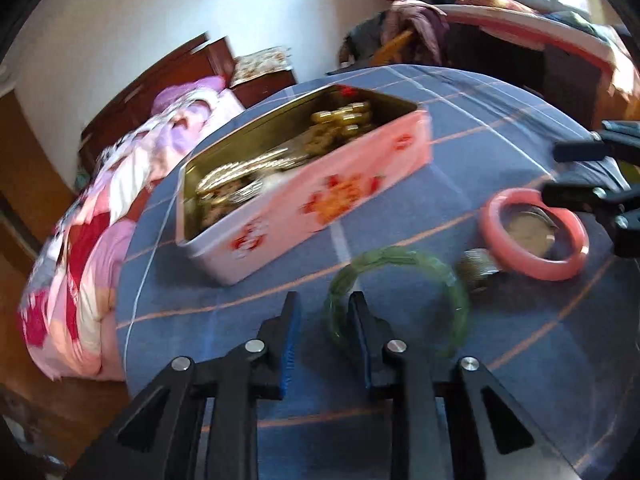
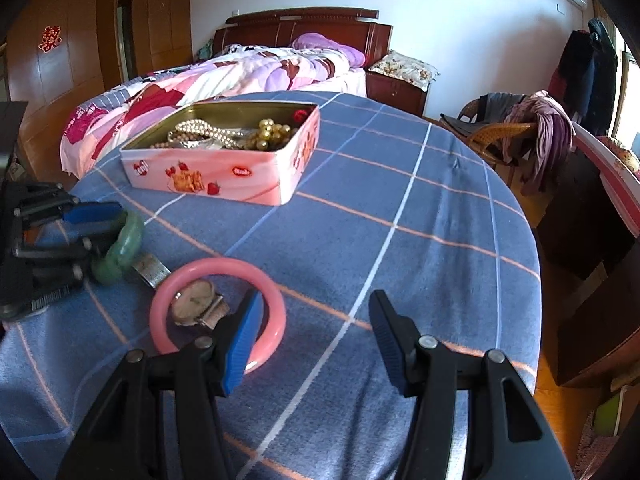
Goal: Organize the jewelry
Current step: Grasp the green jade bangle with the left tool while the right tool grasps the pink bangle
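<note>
Between the left fingers (image 1: 362, 312) lies the green bangle (image 1: 394, 258) rim.

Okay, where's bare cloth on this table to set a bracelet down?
Bare: the checked cloth right of the tin, out to the table's edge. Crowded: the near-left corner, with the pink bangle ringing the watch, the green bangle and both grippers.

A round table (image 2: 420, 240) wears a blue checked cloth (image 2: 360, 184). On it sit an open pink tin (image 2: 224, 176) (beads and pearls inside), a green bangle (image 2: 124, 248), a pink bangle (image 2: 218, 312) ringed around a wristwatch (image 2: 196, 304), whose metal strap (image 2: 150, 270) reaches toward the green one.
</note>
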### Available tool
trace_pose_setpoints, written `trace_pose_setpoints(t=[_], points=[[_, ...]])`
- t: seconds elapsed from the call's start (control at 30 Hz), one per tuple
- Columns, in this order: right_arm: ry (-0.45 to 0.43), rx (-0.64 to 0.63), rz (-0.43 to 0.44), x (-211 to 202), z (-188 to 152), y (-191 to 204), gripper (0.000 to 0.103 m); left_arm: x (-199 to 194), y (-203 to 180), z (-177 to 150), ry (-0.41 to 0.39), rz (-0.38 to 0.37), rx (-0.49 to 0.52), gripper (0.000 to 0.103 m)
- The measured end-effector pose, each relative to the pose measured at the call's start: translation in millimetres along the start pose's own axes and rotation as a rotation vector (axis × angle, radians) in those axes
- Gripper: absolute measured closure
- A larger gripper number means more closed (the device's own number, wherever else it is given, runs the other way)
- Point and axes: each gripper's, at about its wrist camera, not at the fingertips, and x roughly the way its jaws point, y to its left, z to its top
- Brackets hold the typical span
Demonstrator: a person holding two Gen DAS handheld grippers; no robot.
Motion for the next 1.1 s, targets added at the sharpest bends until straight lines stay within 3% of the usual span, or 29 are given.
trace_pose_setpoints(t=[0.13,0.17,0.23,0.33,0.37,0.67,1.1], points=[[0.009,0.008,0.008,2,-2,-2,0.048,2,29,-7,0.015,-0.012,-0.09,0.081],[0.012,0.001,0.016,2,-3,0,0.058,3,32,-7,0.018,-0.023,-0.107,0.09],[0.02,-0.016,0.044,3,-3,4,0.073,4,39,-9,0.018,-0.075,-0.141,0.096],[0.01,-0.068,0.048,3,-4,17,0.082,1,42,-9,0.009,-0.1,-0.153,0.097],[0.009,-0.075,0.056,3,-4,19,0.09,-2,44,-9,0.0,-0.108,-0.16,0.097],[-0.042,-0.021,0.08,-6,-1,8,0.092,-26,65,-1,-0.062,-0.08,-0.207,0.097],[-0.109,0.013,0.08,-19,10,5,0.092,-27,62,0,-0.073,-0.075,-0.2,0.097]])
